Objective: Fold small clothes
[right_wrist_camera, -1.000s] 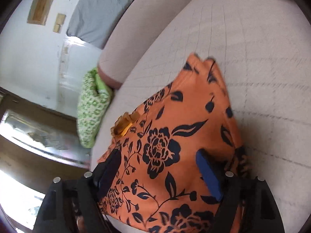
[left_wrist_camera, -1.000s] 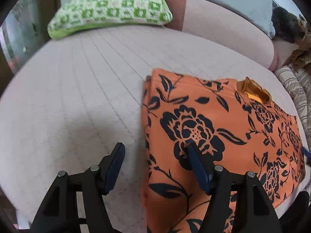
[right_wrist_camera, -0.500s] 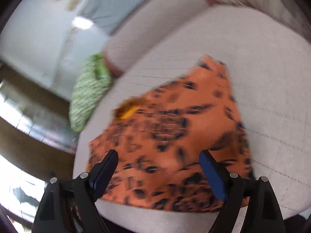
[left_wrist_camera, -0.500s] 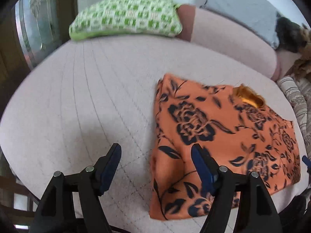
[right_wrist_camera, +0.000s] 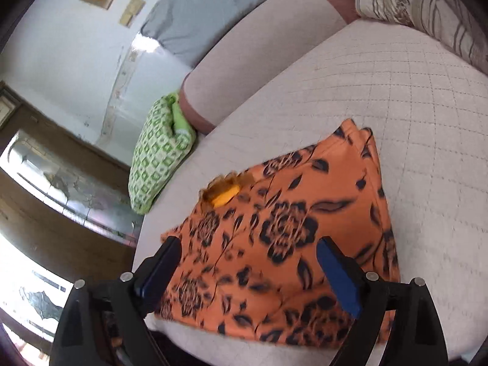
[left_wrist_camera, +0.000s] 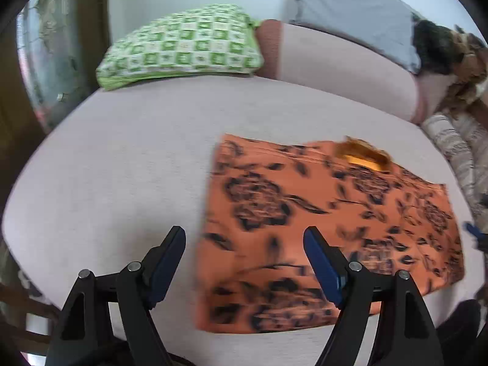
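An orange floral garment (left_wrist_camera: 320, 228) lies folded into a flat rectangle on a pale quilted sofa seat (left_wrist_camera: 122, 167), well apart from a green checked cushion (left_wrist_camera: 183, 48). The left hand-held gripper (left_wrist_camera: 244, 262) and right hand-held gripper (right_wrist_camera: 247, 271) hover above it, both spread wide, holding nothing.
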Demonstrator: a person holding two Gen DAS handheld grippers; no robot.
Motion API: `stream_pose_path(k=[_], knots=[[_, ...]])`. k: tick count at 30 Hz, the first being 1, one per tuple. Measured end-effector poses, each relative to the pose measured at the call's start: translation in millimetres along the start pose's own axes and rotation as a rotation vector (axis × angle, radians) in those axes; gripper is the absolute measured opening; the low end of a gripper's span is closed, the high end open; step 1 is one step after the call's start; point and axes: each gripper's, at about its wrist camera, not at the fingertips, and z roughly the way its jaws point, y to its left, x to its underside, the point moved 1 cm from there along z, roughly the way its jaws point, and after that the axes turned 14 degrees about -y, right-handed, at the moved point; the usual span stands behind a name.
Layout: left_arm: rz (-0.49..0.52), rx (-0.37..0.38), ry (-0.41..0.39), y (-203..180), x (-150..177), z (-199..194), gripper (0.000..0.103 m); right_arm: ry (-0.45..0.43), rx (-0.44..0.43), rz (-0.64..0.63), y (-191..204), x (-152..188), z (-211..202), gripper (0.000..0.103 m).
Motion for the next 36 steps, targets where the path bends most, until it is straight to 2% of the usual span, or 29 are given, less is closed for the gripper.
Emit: stream_pose_path(k=[2,4,5,6,8,11,12,14,15,16,17,19,23,26,27,28,29,32,36], knots=[[0.019,0.022,0.066,-16,17,18,0.083,0.061,0.122,0.077,-41,7,22,0.091],[0.036,0.012,0.172,-22,36,40,0.082,0.014,0.095,0.126,-46,2,16,0.09],[0.084,-0.004,0.123,-27,38,35,0.082,0.03,0.124,0.097,-33,-5,14,0.091],[0.104,-0.009,0.107,-31,37,32,0.083,0.032,0.117,0.062,-22,-11,14,0.091],[0.116,0.008,0.103,-38,32,26,0.083,0.019,0.046,-0.006,1,-26,16,0.091],[0.118,0.01,0.053,-44,28,24,0.084,0.002,0.016,-0.033,10,-49,34,0.091],[0.12,0.012,0.061,-46,26,33,0.085,-0.001,0.022,-0.031,5,-56,46,0.091],[0.133,-0.007,0.127,-45,39,51,0.087,0.022,0.111,-0.019,-26,-66,81,0.091],[0.135,-0.007,0.099,-46,40,49,0.088,0.045,0.173,0.031,-47,-68,92,0.091],[0.141,-0.009,0.098,-48,38,48,0.088,0.025,0.135,0.116,-62,-67,93,0.091],[0.139,-0.007,0.11,-49,37,49,0.088,-0.041,0.095,0.161,-60,-68,82,0.091],[0.11,0.002,0.12,-45,34,50,0.088,-0.05,0.086,0.168,-51,-63,68,0.091],[0.106,-0.001,0.124,-48,35,51,0.089,-0.035,0.039,0.109,-15,-24,26,0.091],[0.104,-0.003,0.129,-47,35,51,0.089,0.007,0.024,0.037,6,12,2,0.091],[0.102,-0.004,0.131,-46,35,50,0.089,0.01,0.029,0.019,7,21,-3,0.092],[0.103,-0.004,0.132,-46,38,50,0.089,0.035,0.04,0.006,3,34,2,0.1],[0.106,-0.005,0.136,-46,37,51,0.089,0.067,0.039,0.011,-6,43,10,0.102],[0.099,0.0,0.148,-47,34,51,0.089,0.006,0.04,0.095,-12,38,-4,0.102],[0.07,0.002,0.137,-44,30,44,0.089,-0.034,0.02,0.086,13,36,-28,0.102]])
